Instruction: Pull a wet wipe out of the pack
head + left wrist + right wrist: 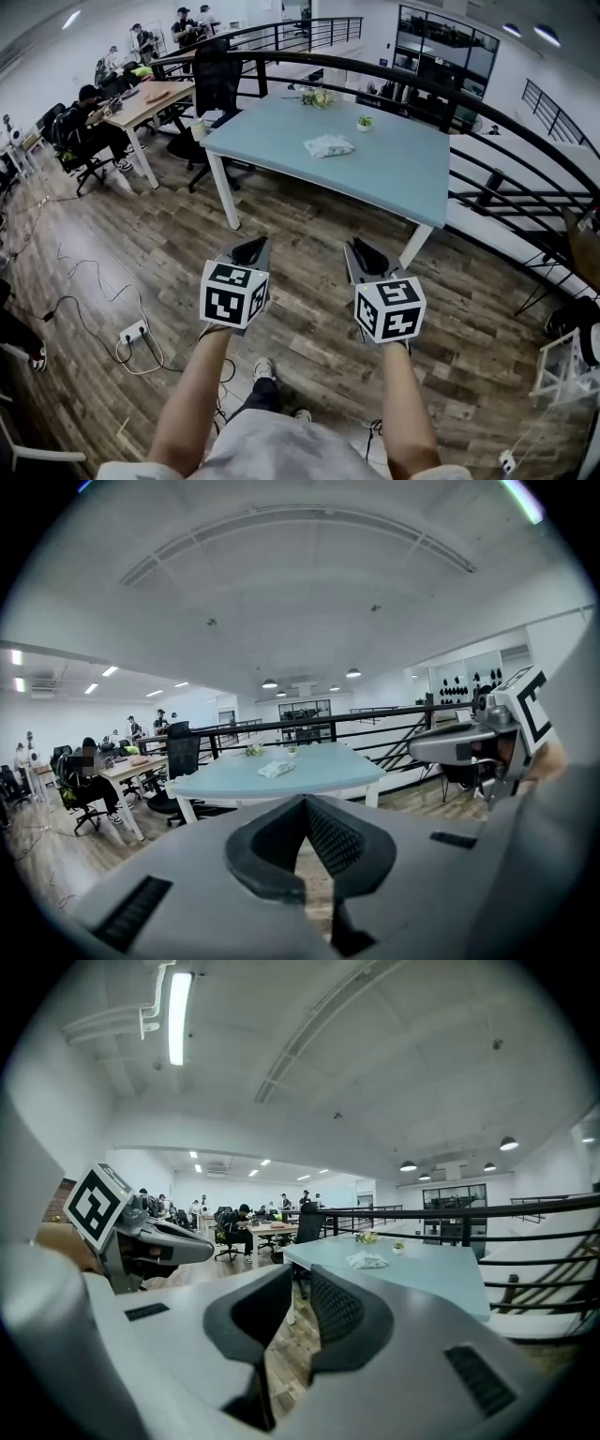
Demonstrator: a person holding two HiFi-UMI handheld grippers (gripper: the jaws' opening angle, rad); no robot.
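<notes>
— Left claw (305, 801) is pinched tip to tip with nothing in it. Right claw (300, 1283) stands a thin crack apart, also empty. Both hang side by side over the wood floor (319, 356).
— And the wipe pack (329, 145)?
— It's on the pale blue table (403, 178), at twelve o'clock from the claws and well apart from them. It looks whitish and rumpled.
— Any wipe sticking out?
— Too small to tell. At its one o'clock sits a small white pot (365, 125) with a green plant (365, 118) in it.
</notes>
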